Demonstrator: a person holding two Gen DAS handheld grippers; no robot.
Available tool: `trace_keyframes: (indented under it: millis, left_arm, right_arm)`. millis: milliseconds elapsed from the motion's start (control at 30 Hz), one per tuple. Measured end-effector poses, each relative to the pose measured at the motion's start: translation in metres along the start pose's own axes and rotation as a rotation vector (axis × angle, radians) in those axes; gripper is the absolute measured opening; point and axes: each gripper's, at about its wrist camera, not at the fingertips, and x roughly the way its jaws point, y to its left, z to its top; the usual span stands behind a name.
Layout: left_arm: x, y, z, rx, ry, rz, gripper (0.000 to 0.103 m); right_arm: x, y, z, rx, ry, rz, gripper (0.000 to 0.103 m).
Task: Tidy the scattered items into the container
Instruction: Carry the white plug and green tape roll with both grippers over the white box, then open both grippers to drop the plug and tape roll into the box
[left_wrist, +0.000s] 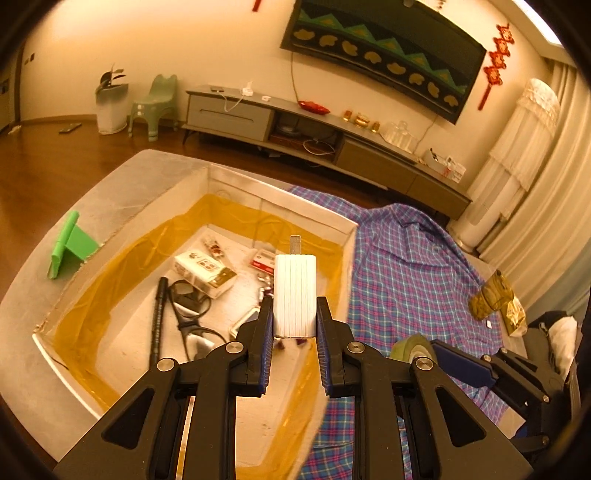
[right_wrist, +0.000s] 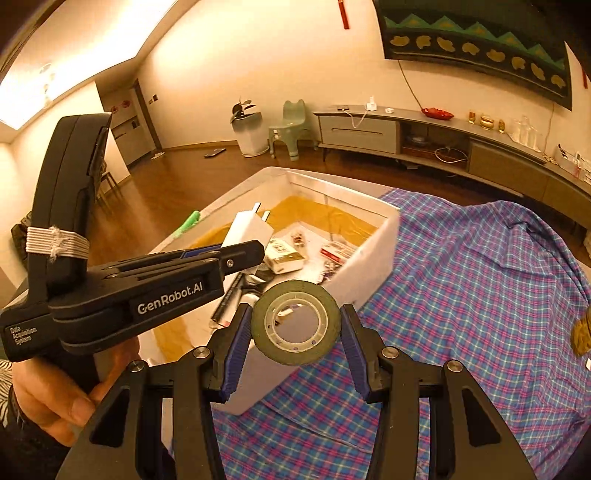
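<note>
- The white foam box (left_wrist: 343, 229) sits on the table with its top open, its inner walls lined with yellow film
- On its floor lie a black pen (left_wrist: 158, 317), black-framed glasses (left_wrist: 192, 321), a white carton with red print (left_wrist: 205, 273), a red-and-white packet (left_wrist: 264, 260) and some small bits too little to name
- The left gripper (left_wrist: 294, 317) hangs over the box, its 2 blue-padded fingers clenched on a white ribbed charger (left_wrist: 294, 295); the charger stands upright with its metal plug pointing away from the camera
- The right gripper (right_wrist: 295, 328) is clamped on a roll of dark green tape (right_wrist: 295, 321) by its outer edge, the clear core facing the camera; the roll is held over the box's near corner, off the table
- A blue and pink plaid shirt (right_wrist: 480, 277) spreads over the table beside the box, touching its wall
- A green plastic stand (left_wrist: 68, 247) rests on the table on the box's other side
- A crumpled gold wrapper (left_wrist: 498, 302) lies on the shirt's far edge
</note>
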Motion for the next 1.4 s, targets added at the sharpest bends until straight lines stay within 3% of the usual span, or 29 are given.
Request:
trace_keyframes:
  millis: [500,833,1233,1400]
  left_arm:
    - [-0.012,0.053,0.010,-0.115,-0.014,0.005,0.021]
    - [-0.008,0.081,0.010,-0.184,0.017,0.009,0.021]
    - [0.024,0.063,-0.015,-0.125,0.219,-0.156,0.021]
    - [0.032,0.058,-0.025,-0.077,0.277,-0.174,0.022]
  right_arm:
    - [0.012,0.015,0.021,-0.016,0.014,0.021,0.049]
    - [0.055,0.023,0.052,-0.039,0.090,0.028,0.049]
    - [0.135,0.006,0.098,-0.014,0.235,-0.022,0.049]
    - [0.168,0.006,0.113,-0.024,0.295,-0.035,0.049]
